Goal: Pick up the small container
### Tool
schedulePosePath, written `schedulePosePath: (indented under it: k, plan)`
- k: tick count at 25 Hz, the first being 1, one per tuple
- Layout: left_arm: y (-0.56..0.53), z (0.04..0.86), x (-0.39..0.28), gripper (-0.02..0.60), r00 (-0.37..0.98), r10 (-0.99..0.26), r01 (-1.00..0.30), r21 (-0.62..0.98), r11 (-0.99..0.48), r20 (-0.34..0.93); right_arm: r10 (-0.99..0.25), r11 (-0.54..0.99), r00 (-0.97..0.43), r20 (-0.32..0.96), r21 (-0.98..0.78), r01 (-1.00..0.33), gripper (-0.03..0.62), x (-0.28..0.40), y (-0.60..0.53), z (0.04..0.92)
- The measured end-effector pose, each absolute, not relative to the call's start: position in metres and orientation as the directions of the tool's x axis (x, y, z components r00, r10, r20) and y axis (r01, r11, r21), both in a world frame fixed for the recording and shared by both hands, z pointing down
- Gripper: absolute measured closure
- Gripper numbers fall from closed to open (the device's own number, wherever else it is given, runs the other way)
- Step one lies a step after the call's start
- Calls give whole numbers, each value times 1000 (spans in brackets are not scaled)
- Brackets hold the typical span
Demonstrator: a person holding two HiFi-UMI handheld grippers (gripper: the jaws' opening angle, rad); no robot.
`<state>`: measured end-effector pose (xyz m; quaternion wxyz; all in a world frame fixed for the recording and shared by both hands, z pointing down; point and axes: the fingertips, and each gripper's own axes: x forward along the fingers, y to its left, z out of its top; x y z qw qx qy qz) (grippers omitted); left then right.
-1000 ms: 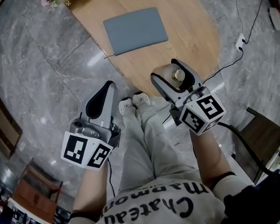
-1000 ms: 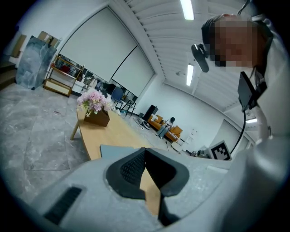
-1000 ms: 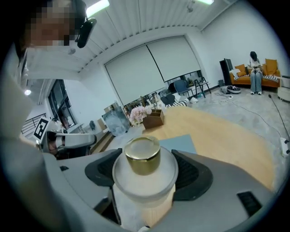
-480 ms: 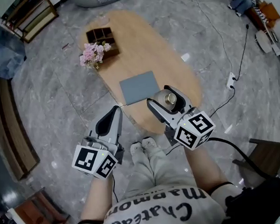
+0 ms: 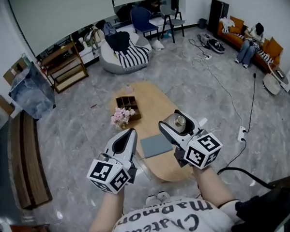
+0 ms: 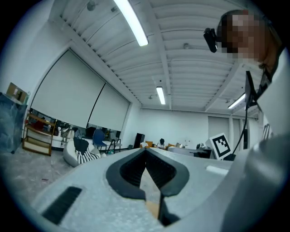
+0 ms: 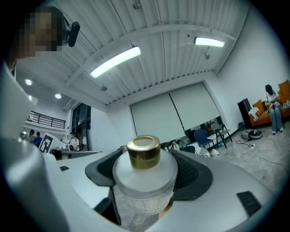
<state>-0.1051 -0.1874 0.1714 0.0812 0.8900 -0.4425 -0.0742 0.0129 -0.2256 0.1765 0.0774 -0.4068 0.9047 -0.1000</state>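
small container (image 7: 144,179): lower body and base drop behind the fingers (image 7: 197,174) and the right gripper view's bottom edge; the fine marks on its wall are too blurred to read.
table (image 5: 154,103): near end covered by the left gripper (image 5: 131,133) and the right gripper (image 5: 177,123) in the head view.
grey mat (image 5: 155,145): right edge runs behind the right gripper.
compartment box (image 5: 128,105): contents too small to tell.

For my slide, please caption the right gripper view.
The right gripper clamps a small frosted container with a gold cap.
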Motion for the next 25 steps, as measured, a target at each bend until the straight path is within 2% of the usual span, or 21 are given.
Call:
schedulePosePath:
  k: [7, 14, 21, 25]
  plan:
    - [-169, 113, -92, 568, 608, -776, -755, 179, -630, -169, -710, 704, -681, -179, -159, -692, 266, 24, -194, 98]
    - [-154, 73, -81, 568, 601, -752, -743, 159, -650, -270, -693, 713, -665, -277, -133, -688, 266, 47, -174, 58]
    - [-145, 79, -57, 568, 612, -744, -747, 114, -655, -266, -703, 703, -646, -299, -148, -696, 265, 67, -172, 61]
    - [-144, 87, -52, 568, 613, -743, -738, 141, -659, -268, -705, 702, -644, -297, -161, -694, 266, 71, -170, 68]
